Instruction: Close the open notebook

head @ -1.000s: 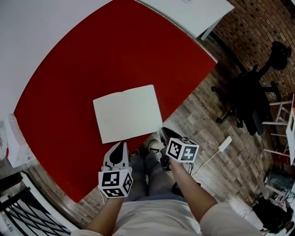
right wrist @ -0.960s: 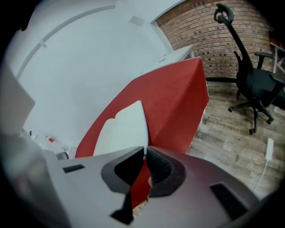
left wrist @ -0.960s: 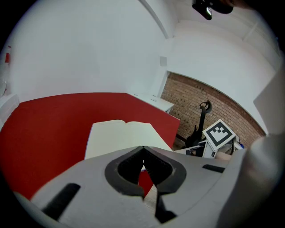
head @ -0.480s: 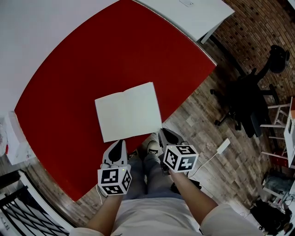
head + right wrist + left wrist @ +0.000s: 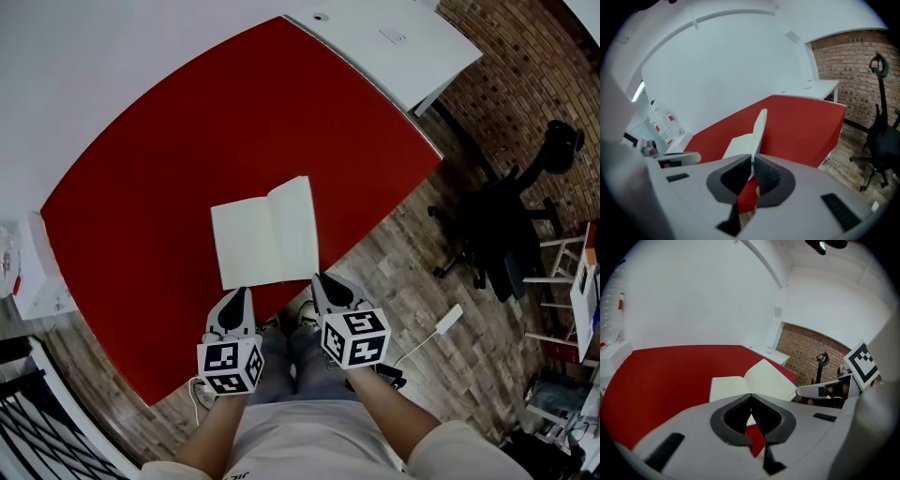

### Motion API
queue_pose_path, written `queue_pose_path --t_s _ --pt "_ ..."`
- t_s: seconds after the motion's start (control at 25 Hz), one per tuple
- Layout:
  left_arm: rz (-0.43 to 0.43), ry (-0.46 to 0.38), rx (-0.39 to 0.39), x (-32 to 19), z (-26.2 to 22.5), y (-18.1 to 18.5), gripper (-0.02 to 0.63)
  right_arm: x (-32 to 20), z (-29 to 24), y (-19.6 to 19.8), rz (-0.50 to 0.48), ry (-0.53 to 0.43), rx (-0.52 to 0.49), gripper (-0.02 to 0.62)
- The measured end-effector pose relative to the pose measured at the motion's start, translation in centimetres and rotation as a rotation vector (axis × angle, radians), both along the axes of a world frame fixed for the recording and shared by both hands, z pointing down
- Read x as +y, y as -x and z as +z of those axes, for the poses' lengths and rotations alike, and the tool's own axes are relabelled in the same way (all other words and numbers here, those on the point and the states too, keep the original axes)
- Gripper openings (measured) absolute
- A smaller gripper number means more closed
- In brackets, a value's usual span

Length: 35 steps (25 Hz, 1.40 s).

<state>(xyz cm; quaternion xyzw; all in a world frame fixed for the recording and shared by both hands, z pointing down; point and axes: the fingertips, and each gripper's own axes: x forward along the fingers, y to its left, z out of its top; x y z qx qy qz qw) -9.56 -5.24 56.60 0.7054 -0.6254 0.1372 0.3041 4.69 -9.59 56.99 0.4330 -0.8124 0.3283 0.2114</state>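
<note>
The notebook [image 5: 251, 242] lies open with blank cream pages on the red table [image 5: 169, 141], near its front edge. Its left half lies flat. Its right half [image 5: 292, 225] is raised and stands almost edge-on in the right gripper view [image 5: 759, 125]. My right gripper [image 5: 321, 281] is at the notebook's near right corner, its jaws [image 5: 753, 158] shut on the lower edge of that raised half. My left gripper [image 5: 239, 298] hovers just short of the notebook's near left edge, shut, with nothing between its tips [image 5: 751, 395]. From the left gripper view the notebook [image 5: 740, 383] lies straight ahead.
A white table [image 5: 394, 42] adjoins the red one at the far right. A black office chair [image 5: 506, 220] stands on the wood floor to the right, with a white power strip [image 5: 451, 318] nearer. A white box [image 5: 33, 277] sits at the table's left end.
The right gripper has moved in to the notebook's near right corner and closed on it. The right half has risen from flat toward upright. The left gripper has barely moved.
</note>
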Motion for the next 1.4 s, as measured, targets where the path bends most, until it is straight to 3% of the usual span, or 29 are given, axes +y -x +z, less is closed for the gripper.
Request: queue_pose_path --t_s 0.32,0.64,1.0,1.4 --pt "-0.083 -0.022 -0.002 2.0 -1.2 3.7 0.006 1.4 -1.9 5.0 -0.139 -0.064 0.053 0.025" --pt "-0.169 -0.027 -0.003 4.2 -1.6 7.1 0.006 2.9 -1.7 10.2 -0.266 -0.057 0.061 0.025" --pt "-0.233 -0.018 0.002 5.9 -1.1 9.8 0.006 4.5 1.2 15.9 -0.412 -0.032 0.120 0.025" --pt "-0.265 0.002 0.000 6.4 0.0 11.4 0.006 5.6 4.9 19.7 -0.493 -0.005 0.188 0.025"
